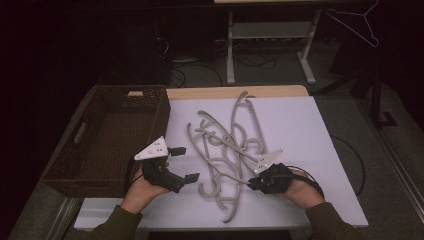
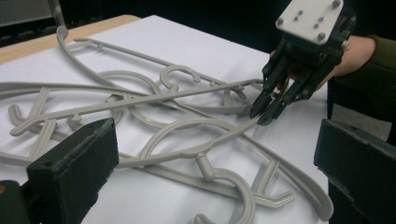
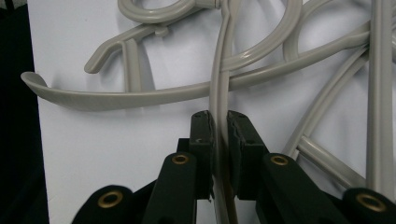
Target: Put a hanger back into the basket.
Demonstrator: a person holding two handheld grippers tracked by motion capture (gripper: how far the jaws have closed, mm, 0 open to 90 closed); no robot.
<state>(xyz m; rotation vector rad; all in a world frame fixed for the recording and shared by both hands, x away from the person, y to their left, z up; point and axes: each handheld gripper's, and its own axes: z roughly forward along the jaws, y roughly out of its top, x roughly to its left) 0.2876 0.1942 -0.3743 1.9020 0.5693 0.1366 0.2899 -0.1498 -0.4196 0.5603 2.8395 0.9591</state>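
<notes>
Step in hand: you have gripped one grey hanger (image 3: pixel 219 88) out of the tangled heap (image 1: pixel 227 150) on the white bench (image 1: pixel 310 165); judging by the basket (image 1: pixel 107 135) beside it, the work looks like moving hangers from heap to basket.
Right tool (image 3: pixel 220 135): pinching a thin arm of that hanger, pads pressed on it from both sides, with the bar running up between them. In the high view this tool (image 1: pixel 251 184) sits at the near right edge of the heap.
Left tool (image 1: pixel 187 164): spread wide, nothing between the pads, hanging just left of the heap and just right of the basket's near corner.
Where the hanger lies: flat on the bench, and you can see other hangers crossing its arm farther along, so it is not free of the heap.
Where the basket stands: at the left of the bench, dark wicker, its inside too dim to judge.
Next move calls for: a slow lift with your right hand, watching whether the neighbours rise with it. Hooks (image 2: pixel 180 74) are interlocked here, so a straight pull would likely drag several along.
Use of the left: it is well placed to hold down a crossing hanger, or to take the far end once the piece comes clear.
Risk: the grip is on a slim, smooth bar, so it may twist in the pads if the heap resists.
</notes>
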